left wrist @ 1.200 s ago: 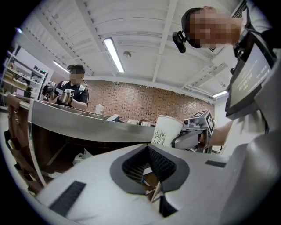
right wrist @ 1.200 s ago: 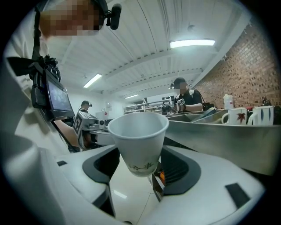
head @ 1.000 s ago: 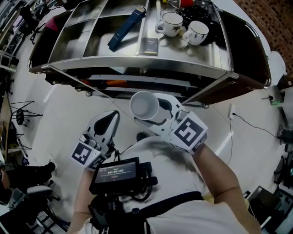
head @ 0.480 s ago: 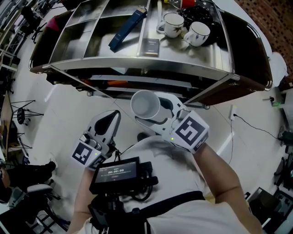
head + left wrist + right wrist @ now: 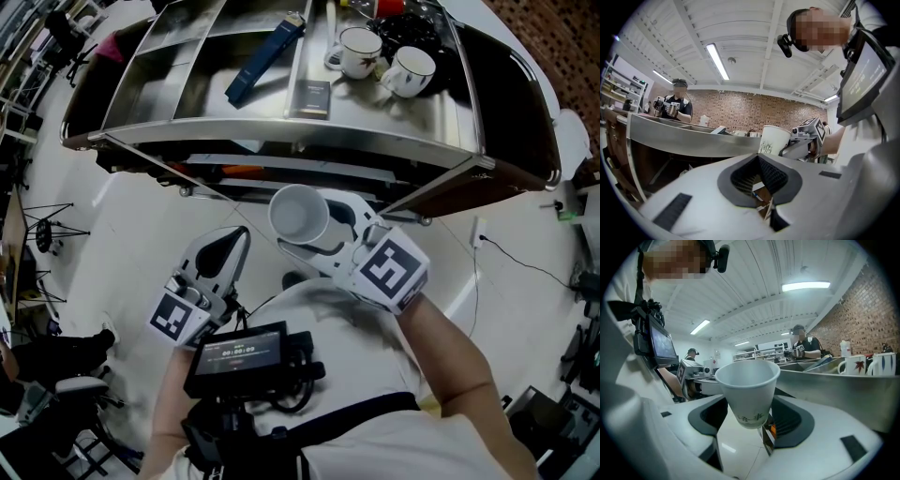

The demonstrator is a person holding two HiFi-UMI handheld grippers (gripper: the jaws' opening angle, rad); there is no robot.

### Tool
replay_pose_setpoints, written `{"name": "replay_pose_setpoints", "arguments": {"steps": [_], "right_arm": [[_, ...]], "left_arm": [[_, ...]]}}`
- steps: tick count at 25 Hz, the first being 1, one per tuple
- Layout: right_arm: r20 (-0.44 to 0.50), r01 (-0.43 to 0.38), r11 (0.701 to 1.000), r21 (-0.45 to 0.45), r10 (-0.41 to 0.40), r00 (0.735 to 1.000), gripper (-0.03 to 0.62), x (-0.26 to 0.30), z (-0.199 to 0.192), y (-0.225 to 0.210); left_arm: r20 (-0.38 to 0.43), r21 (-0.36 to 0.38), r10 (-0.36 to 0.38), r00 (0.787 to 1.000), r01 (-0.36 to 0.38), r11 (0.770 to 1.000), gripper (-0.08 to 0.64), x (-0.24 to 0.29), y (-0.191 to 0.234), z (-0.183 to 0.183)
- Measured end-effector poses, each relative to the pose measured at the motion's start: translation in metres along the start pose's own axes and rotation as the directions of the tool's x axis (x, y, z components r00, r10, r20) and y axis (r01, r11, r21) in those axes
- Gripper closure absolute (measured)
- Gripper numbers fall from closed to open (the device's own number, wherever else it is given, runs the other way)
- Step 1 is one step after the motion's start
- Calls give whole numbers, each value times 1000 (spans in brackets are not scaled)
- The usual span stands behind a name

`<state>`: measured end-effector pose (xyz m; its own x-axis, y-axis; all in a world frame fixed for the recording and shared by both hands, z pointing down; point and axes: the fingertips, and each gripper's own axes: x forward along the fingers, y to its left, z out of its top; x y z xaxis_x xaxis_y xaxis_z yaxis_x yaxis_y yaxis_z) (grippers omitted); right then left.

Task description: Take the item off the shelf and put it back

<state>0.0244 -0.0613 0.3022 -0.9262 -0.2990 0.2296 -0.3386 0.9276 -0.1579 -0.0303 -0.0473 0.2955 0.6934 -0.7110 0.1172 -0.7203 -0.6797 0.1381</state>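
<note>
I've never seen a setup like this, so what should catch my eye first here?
A white paper cup is clamped in the right gripper's jaws, in front of the steel shelf. Two white mugs stand toward the shelf's right, a long dark blue box left of them.

Right claw [image 5: 317, 230] held out ahead of the torso, jaws spread wide and clamped on the sides of an upright white paper cup [image 5: 298, 216]; bare right forearm [image 5: 452, 361] angles in from the right; left claw [image 5: 231, 246] sits beside it, nearer the body, jaws together, nothing between them; left forearm [image 5: 171, 398] tucked close.
</note>
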Motion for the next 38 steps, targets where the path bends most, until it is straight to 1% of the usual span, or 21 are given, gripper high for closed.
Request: {"name": "replay_pose_setpoints", "arguments": {"steps": [15, 19, 23, 27, 30, 33, 36, 38], "right_arm": [[-3, -2, 1000, -2, 2, 1000, 311, -2, -3, 4], [-17, 4, 1000, 4, -3, 1000, 311, -2, -9, 3], [-55, 5, 1000, 12, -4, 998, 311, 0, -25, 1], [-83, 16, 1000, 3, -15, 996, 311, 8, -44, -8], [-104, 37, 999, -10, -37, 994, 311, 8, -65, -17], [-108, 68, 998, 0, -67, 992, 311, 13, -84, -27], [-141, 73, 997, -7, -73, 987, 311, 20, -98, -37], [-145, 74, 997, -7, -74, 987, 311, 24, -108, -46]], "left_arm": [[5, -20, 19, 1000, -19, 1000, 552, -5, 1, -4], [7, -28, 27, 1000, -27, 999, 552, -5, 2, -6], [-7, -49, 44, 999, -44, 998, 552, -7, 4, -14], [-31, -51, 65, 997, -67, 996, 552, -7, 10, -26], [-58, -73, 94, 994, -98, 992, 552, -7, 6, -43], [-90, -82, 106, 990, -113, 990, 552, -7, 7, -56], [-95, -91, 122, 988, -131, 987, 552, -4, 9, -62], [-108, -89, 128, 986, -138, 986, 552, -1, 8, -71]]}}
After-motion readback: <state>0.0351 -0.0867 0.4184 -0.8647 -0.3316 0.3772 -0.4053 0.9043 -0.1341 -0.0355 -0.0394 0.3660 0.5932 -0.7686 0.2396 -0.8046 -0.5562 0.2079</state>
